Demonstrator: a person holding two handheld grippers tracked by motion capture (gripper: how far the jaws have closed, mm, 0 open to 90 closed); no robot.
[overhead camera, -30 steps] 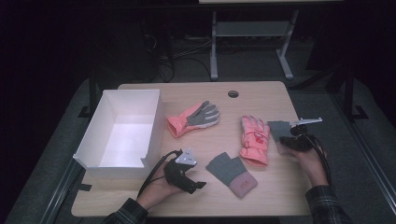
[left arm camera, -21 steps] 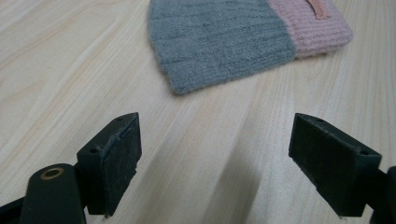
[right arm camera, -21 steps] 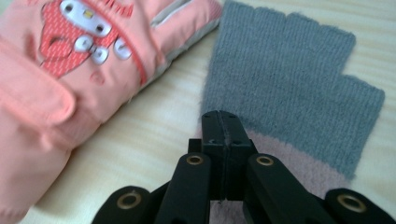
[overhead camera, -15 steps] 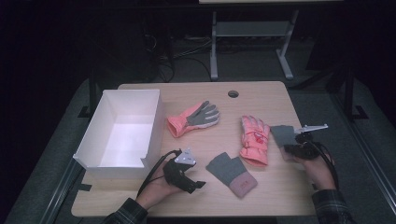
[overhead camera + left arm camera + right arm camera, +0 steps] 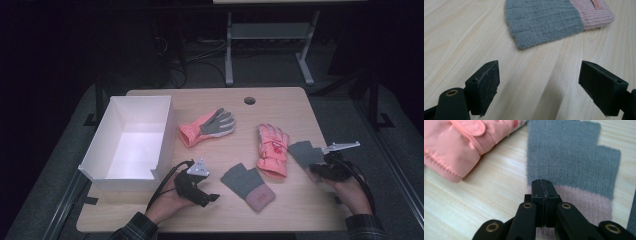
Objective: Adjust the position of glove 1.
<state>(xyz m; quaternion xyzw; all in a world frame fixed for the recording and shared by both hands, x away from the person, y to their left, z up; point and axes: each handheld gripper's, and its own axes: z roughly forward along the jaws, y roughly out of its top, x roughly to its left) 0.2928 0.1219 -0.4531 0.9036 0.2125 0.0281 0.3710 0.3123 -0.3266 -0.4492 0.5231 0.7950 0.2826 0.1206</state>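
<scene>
At left of the high view, a white box (image 5: 131,142) is seen standing open on the table (image 5: 210,102). Just right of its lower corner, the left gripper (image 5: 206,198) is held low over the wood; in the left gripper view its jaws are spread wide with nothing between them, and a grey knit glove with a pink cuff (image 5: 554,21) lies beyond them, apart from the pads. That same glove (image 5: 248,186) is placed at lower centre of the high view. Above it, an orange glove with a grey palm (image 5: 207,127) is laid near the box. Right of centre, a pink padded glove (image 5: 272,149) is found. At far right, the right gripper (image 5: 314,167) is closed on the pink cuff of a second grey knit glove (image 5: 303,152); in the right gripper view the jaws are pressed together on the cuff edge (image 5: 574,197), the pink padded glove (image 5: 461,147) lying at upper left.
</scene>
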